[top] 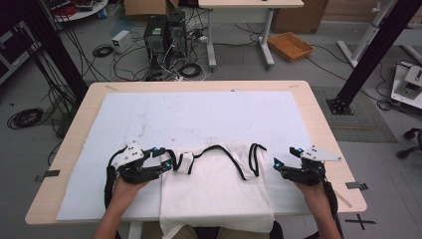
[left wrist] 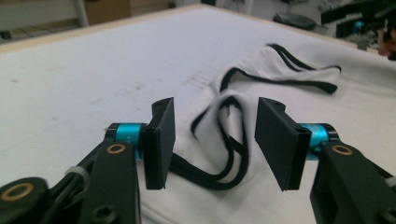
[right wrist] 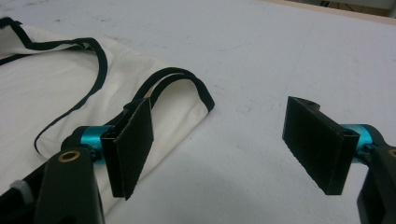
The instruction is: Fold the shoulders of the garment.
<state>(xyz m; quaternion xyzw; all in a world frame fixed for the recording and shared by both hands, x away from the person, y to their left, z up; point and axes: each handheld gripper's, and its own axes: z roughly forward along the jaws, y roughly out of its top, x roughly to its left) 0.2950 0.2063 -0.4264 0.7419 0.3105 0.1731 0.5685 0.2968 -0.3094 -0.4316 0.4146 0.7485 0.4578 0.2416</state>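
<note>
I'm looking into what seems a lab: computer towers (top: pixel 163 34), tangled floor cables (top: pixel 149 64), black frame posts (top: pixel 370 55), cardboard boxes (top: pixel 149 7).

Wooden table (top: pixel 318 119) bears white mat (top: pixel 199 119) and black-trimmed white garment (top: pixel 219 189)

White black-trimmed tank top (top: pixel 216 186) flat on white mat (top: pixel 199 114), hem overhanging.

Beyond the wooden table (top: pixel 318 117), grey floor (top: pixel 298 69) holds tangled cables (top: pixel 189 69), computer towers (top: pixel 164 32) and an orange tray (top: pixel 290 46).
</note>
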